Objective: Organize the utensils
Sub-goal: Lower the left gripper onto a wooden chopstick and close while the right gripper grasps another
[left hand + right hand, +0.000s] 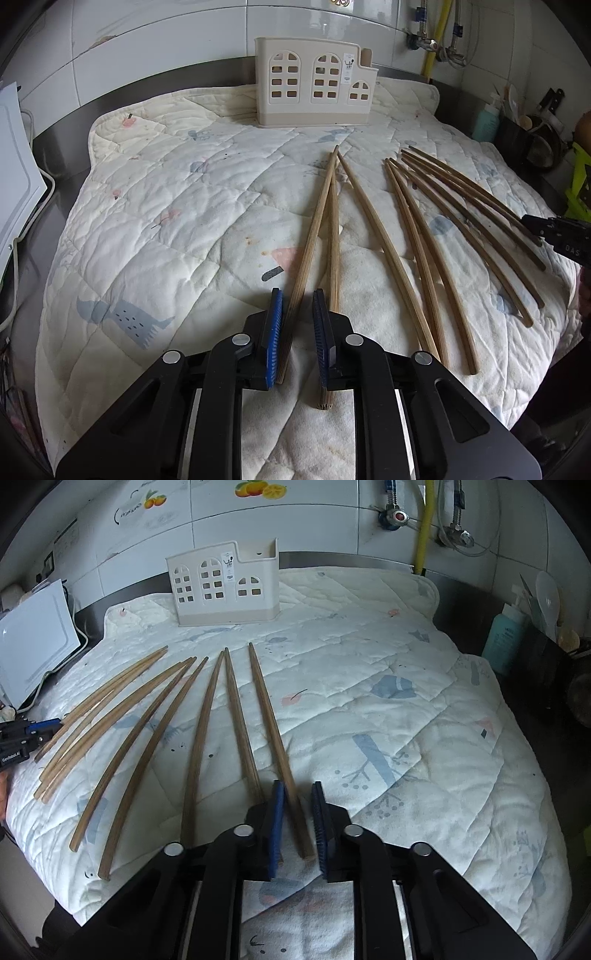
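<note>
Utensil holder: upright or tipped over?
Upright. The utensil holder stands on its base on the quilted mat, open top upward, against the wall.

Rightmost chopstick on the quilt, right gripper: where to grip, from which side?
Grip the rightmost chopstick at its thick near end, coming from the near edge of the quilt, pointing down along the stick. It lies flat, lengthwise away, tapering toward the holder. The right gripper already straddles that end.

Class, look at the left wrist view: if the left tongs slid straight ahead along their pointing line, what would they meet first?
Probably the quilted white mat, since the left tongs, gripping a wooden chopstick, point downward; the beige windowed utensil holder stands farther on.
</note>
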`<state>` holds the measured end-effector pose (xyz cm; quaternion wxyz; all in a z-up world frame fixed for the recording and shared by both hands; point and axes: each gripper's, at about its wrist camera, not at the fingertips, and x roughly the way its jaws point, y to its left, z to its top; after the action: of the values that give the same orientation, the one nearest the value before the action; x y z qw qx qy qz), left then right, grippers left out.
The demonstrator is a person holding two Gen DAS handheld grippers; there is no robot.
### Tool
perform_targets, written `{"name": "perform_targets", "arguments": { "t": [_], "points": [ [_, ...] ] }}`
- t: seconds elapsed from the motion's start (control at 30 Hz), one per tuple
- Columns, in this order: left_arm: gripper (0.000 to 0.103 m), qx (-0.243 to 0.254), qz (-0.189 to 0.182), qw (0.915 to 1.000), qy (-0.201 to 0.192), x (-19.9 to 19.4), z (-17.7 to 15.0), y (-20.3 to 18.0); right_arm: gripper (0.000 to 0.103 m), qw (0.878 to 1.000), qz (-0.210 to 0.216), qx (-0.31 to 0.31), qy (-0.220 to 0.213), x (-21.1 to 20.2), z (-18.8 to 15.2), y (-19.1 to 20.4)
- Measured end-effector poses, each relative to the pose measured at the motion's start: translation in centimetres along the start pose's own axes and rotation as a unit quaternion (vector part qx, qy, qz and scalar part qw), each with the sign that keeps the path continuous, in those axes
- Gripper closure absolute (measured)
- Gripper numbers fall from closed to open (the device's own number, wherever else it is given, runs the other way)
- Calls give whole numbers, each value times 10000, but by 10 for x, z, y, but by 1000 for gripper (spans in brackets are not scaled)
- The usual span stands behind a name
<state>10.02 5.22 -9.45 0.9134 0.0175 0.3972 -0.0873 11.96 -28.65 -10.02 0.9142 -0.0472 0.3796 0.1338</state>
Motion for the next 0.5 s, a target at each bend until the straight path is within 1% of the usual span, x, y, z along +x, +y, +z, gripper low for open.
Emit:
{"name": "perform_targets", "arguments": {
  "t": [0.07,0.17,0.23,0.3,0.5],
  "points": [
    [87,-12,-1,10000,3,0,0,0,92,10000,26,47,-6,0,0,-1],
    [91,35,20,10000,14,-1,0,-4,96,9999,53,133,-24,-2,-1,-3],
    [94,49,24,10000,20,-2,-1,-6,96,9998,60,192,-56,-5,-2,-5],
    [94,56,2,10000,8,-4,-2,-7,96,9996,105,241,-56,-7,-2,-6],
    [91,169,114,9998,52,-3,-3,-10,96,9996,108,266,-34,-7,-5,-8]
  ]
}}
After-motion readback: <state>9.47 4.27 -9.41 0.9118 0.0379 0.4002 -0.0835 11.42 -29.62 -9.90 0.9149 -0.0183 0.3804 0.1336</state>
